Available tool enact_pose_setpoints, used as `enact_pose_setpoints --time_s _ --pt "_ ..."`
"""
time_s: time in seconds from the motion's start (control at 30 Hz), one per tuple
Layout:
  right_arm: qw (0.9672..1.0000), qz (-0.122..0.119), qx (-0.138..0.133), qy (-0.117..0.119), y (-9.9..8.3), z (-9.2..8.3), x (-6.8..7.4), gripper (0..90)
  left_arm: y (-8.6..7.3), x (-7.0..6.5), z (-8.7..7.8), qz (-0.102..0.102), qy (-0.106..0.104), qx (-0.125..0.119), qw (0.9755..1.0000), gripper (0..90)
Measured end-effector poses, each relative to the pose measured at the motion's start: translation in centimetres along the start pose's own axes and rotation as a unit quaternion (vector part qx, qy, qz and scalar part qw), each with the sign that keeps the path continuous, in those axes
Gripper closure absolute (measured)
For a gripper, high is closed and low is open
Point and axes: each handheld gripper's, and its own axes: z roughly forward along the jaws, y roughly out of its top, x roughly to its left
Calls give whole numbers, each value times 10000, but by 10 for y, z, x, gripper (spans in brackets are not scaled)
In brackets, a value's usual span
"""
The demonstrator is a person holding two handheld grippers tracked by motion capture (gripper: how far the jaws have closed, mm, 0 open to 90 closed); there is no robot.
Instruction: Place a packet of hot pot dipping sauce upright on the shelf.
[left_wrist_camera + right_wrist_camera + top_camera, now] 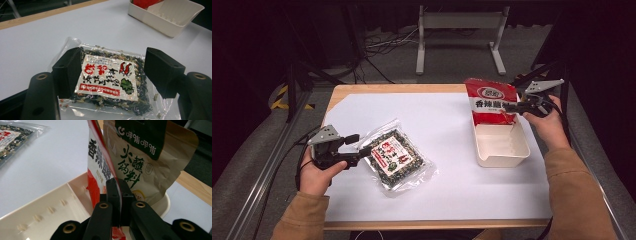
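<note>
My left gripper [354, 148] stood open at the left, jaws astride the near-left end of the clear seaweed packet [398, 159] lying flat on the white sheet [447, 150]. My right gripper [518, 106] pinched the red pouch [490, 101] upright in the cream bin [502, 145]; a brown pouch [152, 162] behind it was perhaps leaning on it, its base hidden.

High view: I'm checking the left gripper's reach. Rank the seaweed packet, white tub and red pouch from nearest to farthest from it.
1. Seaweed packet, right at the left gripper fingers.
2. White tub, across the table to the right.
3. Red pouch, standing at the tub's far end.
</note>
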Motion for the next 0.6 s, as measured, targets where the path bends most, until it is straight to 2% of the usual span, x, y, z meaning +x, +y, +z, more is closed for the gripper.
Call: enact_pose_setpoints --time_s 0.1,0.33,0.4,0.6 --pt "9999 -41 119 -48 -1 5 1 896 0 0 0 6 -2 20 10000 313" --pt "9995 290 115 -2 -13 8 -1 896 -1 1 1 -20 -15 21 10000 314" --pt "9994 320 121 -2 -14 8 -1 896 -1 0 1 -74 -28 19 10000 313" --pt "9982 505 317 -92 -18 9 0 897 -1 0 2 -60 -7 20 10000 313"
